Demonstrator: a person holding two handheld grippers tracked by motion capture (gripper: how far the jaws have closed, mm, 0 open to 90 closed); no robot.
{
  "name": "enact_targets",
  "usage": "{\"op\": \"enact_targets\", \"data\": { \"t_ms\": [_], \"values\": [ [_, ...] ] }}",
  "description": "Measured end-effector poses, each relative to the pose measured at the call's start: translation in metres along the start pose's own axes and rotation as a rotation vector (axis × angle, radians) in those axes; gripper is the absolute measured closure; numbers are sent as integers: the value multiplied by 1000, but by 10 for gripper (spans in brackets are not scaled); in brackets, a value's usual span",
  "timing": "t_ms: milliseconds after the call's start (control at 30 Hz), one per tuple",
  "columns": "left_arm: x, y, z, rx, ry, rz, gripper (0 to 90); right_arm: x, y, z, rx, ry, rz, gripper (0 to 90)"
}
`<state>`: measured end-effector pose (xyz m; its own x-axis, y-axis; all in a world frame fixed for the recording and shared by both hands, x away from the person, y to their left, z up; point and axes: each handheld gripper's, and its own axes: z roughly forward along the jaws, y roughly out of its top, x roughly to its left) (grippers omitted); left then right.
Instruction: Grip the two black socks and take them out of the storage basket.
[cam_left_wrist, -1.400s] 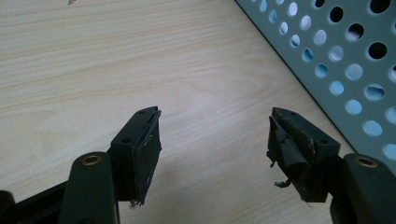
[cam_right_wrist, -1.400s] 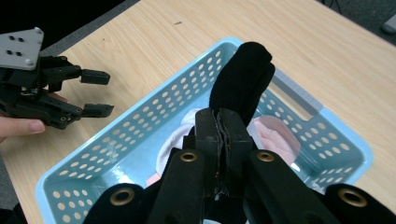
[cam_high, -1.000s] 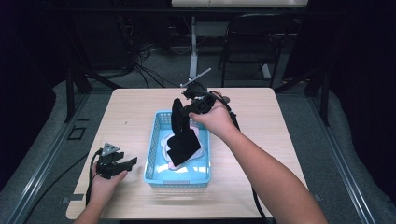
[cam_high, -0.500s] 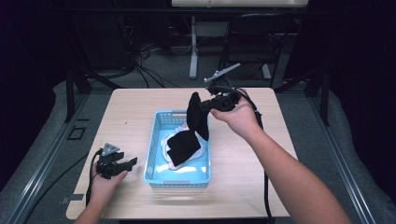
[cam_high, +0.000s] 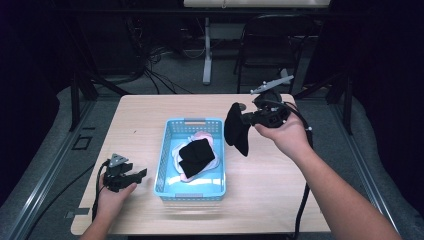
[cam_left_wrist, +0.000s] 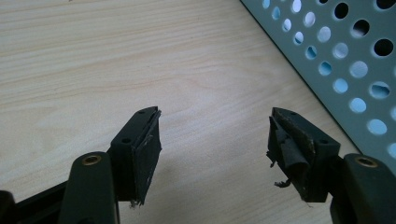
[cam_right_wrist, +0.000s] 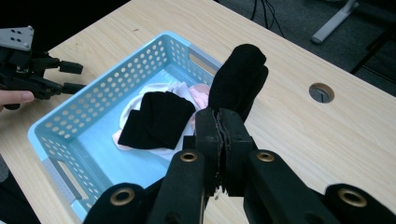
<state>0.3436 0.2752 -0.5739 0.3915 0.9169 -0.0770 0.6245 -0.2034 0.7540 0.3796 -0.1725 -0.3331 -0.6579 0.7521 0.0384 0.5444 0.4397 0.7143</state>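
A black sock (cam_high: 237, 129) hangs in the air to the right of the blue basket (cam_high: 167, 150), and my right gripper (cam_high: 246, 119) is shut on it. In the right gripper view the sock (cam_right_wrist: 238, 79) rises from between the closed jaws of that gripper (cam_right_wrist: 221, 135). Inside the basket (cam_right_wrist: 60, 135) another black sock (cam_high: 196, 156) lies folded on pink and white cloth (cam_high: 202, 137). My left gripper (cam_high: 136, 174) rests on the table to the basket's left, held by a hand. It stands open (cam_left_wrist: 212, 140) over bare wood.
The wooden table (cam_high: 300, 200) has a round cable hole (cam_right_wrist: 321, 93) near its far right. A chair (cam_high: 270, 45) and a stand (cam_high: 206, 50) with cables are on the floor behind the table. The basket's perforated wall (cam_left_wrist: 345, 60) is close beside the left gripper.
My right gripper has lifted the black sock out of the basket and carried it to the right, past the basket's edge. The left gripper has stayed put.
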Motion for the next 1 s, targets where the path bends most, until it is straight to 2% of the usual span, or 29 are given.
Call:
{"op": "enact_targets", "data": {
  "t_ms": [133, 300, 500, 600, 700, 767, 833, 900, 933, 1000],
  "values": [
    [0, 0, 0, 4, -2, 3, 346, -5, -13, -2, 11, -9, 14, 876],
    [0, 0, 0, 5, 0, 2, 346, -6, -32, 7, 31, -4, 27, 876],
    [0, 0, 0, 4, 0, 2, 346, -7, -59, 28, 64, 11, 53, 875],
    [0, 0, -1, 6, 0, 5, 346, -10, -75, 42, 86, 1, 61, 875],
    [0, 0, -1, 5, 0, 5, 346, -18, -92, 56, 112, -17, 78, 875],
    [0, 0, -1, 5, 0, 5, 346, -28, -105, 65, 138, -52, 92, 875],
    [0, 0, -1, 3, 1, 2, 346, -37, -114, 71, 149, -84, 104, 875],
    [0, 0, 0, 3, 0, 2, 346, -46, -121, 73, 153, -97, 131, 875],
    [0, 0, 0, 3, 0, 1, 346, -52, -126, 75, 171, -119, 135, 874],
    [0, 0, 0, 5, 0, 2, 346, -59, -133, 76, 164, -129, 162, 874]
  ]
}}
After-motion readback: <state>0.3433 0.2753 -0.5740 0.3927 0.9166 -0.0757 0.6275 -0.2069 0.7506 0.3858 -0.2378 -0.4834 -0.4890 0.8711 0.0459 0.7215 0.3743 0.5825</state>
